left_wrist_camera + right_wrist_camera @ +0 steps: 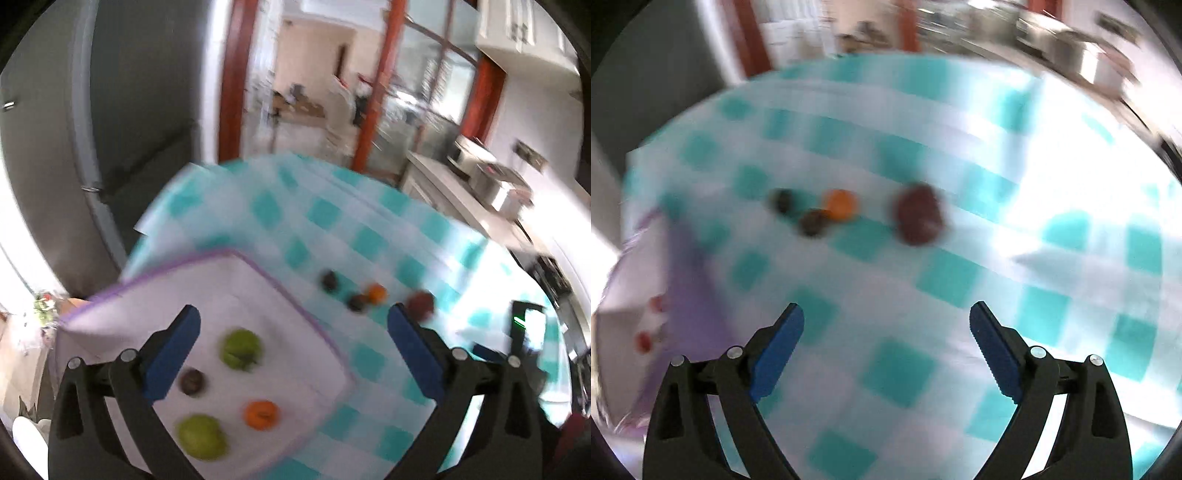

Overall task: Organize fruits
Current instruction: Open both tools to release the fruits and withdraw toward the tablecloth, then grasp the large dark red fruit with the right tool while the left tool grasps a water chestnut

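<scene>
A white tray with a purple rim [295,295] lies on the teal checked tablecloth [332,221]. In it are two green fruits [242,349] [201,436], a small orange fruit [261,414] and a dark fruit [192,382]. On the cloth to its right lie two dark fruits [330,281] [357,302], an orange fruit [376,293] and a dark red fruit [421,303]. My left gripper [295,350] is open and empty above the tray. My right gripper [886,339] is open and empty, short of the loose fruits: dark red [919,214], orange [840,205], dark [812,222] [783,199]. Both views are blurred.
The tray's purple edge [687,295] shows at the left of the right wrist view. A grey fridge [110,129] stands behind the table at left. A counter with metal pots [491,177] runs along the right. A doorway with red frames [376,92] lies beyond.
</scene>
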{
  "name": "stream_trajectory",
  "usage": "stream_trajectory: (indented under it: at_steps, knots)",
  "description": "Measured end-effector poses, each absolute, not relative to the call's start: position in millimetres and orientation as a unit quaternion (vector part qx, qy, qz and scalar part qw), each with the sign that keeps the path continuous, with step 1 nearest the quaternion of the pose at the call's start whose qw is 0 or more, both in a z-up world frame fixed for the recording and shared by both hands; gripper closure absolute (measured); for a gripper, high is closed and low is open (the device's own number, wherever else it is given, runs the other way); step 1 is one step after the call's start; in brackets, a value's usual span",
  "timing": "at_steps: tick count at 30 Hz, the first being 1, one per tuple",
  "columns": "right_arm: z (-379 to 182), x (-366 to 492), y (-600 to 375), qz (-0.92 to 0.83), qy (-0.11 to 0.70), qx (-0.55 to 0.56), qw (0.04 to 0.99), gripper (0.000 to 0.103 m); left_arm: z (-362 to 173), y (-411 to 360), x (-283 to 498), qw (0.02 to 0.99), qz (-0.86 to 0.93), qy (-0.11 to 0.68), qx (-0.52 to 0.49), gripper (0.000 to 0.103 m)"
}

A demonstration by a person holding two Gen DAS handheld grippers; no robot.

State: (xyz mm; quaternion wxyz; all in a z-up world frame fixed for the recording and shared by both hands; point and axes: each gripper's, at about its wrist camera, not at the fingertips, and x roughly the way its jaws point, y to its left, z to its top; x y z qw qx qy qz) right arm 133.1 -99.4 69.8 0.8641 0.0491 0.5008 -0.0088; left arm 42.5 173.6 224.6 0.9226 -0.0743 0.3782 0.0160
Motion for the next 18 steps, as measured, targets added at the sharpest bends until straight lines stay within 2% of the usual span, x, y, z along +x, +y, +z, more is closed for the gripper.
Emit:
stream_trajectory:
  at_steps: [7, 9, 12, 18]
  knots:
    - [43, 171, -92, -0.028, 0.503, -0.005, 0.864, 0.015, 190, 102, 89, 0.91, -0.06, 0.41, 0.0, 0.002]
    - [37, 188, -86, -0.029, 0.506, -0.023, 0.862, 0.015, 170, 96, 116, 0.89, -0.064, 0.452, 0.01, 0.002]
    - [19, 222, -76, -0.03, 0.511, -0.051, 0.857, 0.015, 139, 93, 157, 0.851, -0.072, 0.521, -0.004, 0.002]
    - [-3, 268, -69, -0.032, 0.518, -0.067, 0.852, 0.016, 109, 88, 208, 0.821, -0.079, 0.564, -0.043, 0.002]
